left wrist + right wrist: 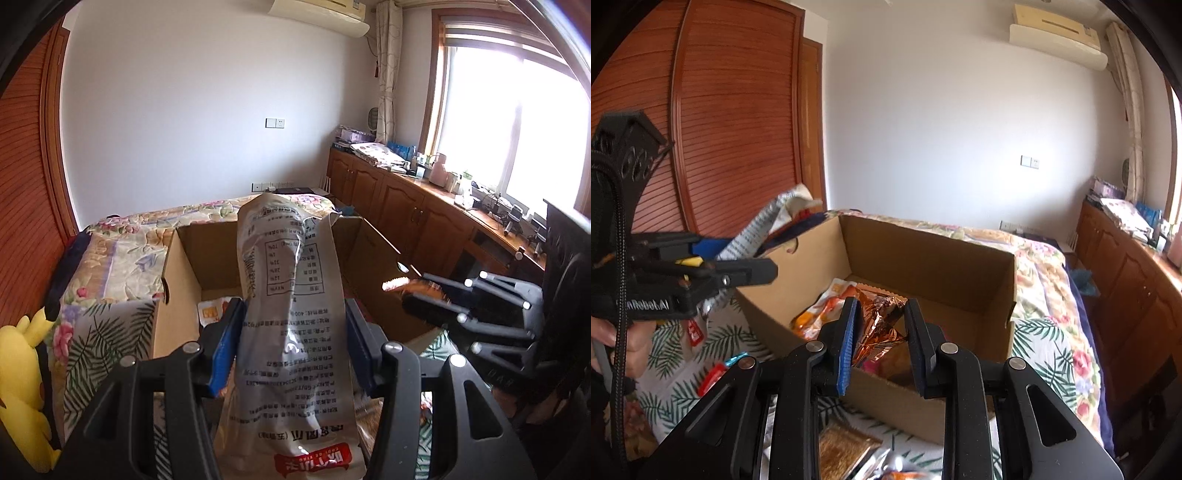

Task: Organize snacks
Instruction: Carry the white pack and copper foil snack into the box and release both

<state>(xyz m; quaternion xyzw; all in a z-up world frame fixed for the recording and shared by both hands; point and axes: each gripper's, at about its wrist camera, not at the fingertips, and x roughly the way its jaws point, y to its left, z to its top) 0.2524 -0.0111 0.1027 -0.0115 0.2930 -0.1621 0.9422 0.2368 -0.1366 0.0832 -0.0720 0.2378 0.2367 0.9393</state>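
Tongs of the left gripper (293, 339) clamp a tall silver printed snack bag (291, 314), upright before the open brown cardboard box (184, 258) at twelve o'clock. Right wrist view: the right gripper (881, 339) pinches a crinkled copper foil packet (877, 325) above that box, left gripper at nine o'clock.

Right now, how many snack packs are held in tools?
2: a silver bag in the left tool, a copper foil pack in the right tool.

Floral bed (1049, 291) carries a cardboard box (923, 254); loose snack packets (846, 448) lie beside it.
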